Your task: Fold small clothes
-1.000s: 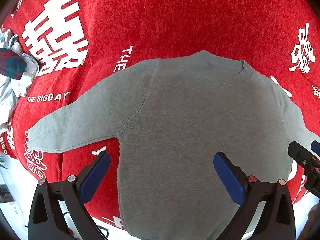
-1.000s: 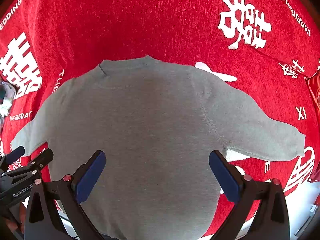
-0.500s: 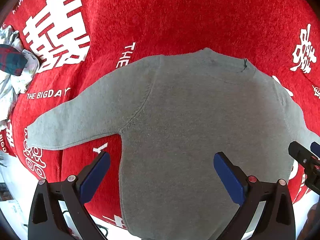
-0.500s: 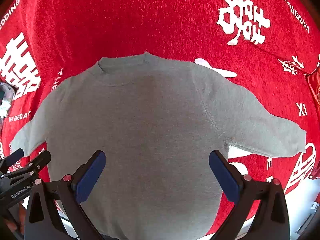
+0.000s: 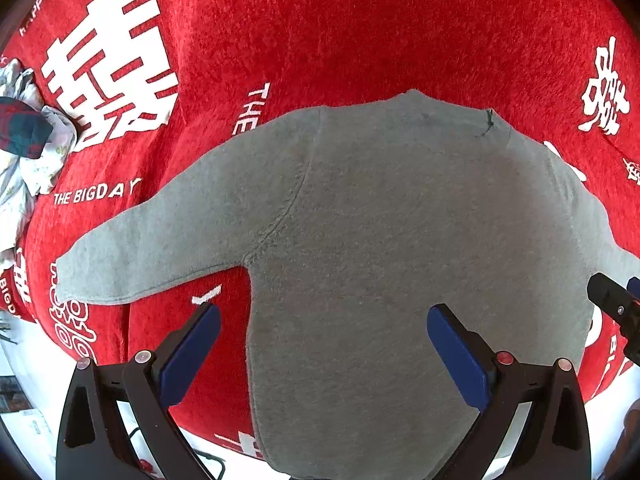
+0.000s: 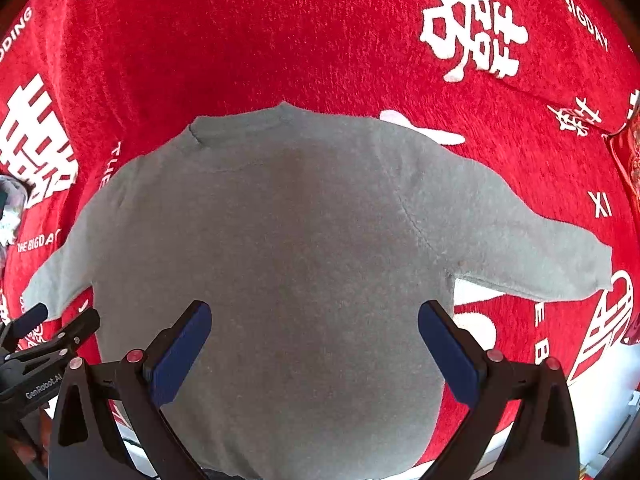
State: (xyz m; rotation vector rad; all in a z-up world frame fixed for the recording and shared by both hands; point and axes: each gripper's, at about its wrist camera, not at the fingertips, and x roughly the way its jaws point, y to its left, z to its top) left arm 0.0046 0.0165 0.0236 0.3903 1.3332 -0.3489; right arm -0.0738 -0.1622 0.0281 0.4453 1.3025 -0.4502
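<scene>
So I'm hovering both grippers over one grey sweater that's lying flat on the red blanket, collar away from me, hem closest, both sleeves spread out to the sides. My left gripper is sitting wide open with nothing in it, straddling the sweater's left side edge just ahead of me, and my right gripper is also wide open and empty, right over the lower body of the sweater. Nothing's folded yet as far as I can tell. What I'm worrying about: the blanket is fuzzy, so if I'm pinching too deep I'm probably grabbing blanket along with the knit and dragging everything. Also a sleeve could flop or bunch if I'm lifting it only by the cuff, giving a crooked fold. Count-wise: one sweater, two sleeves, two grippers, one blanket, plus one crumpled pile of other clothes far off to my left.
</scene>
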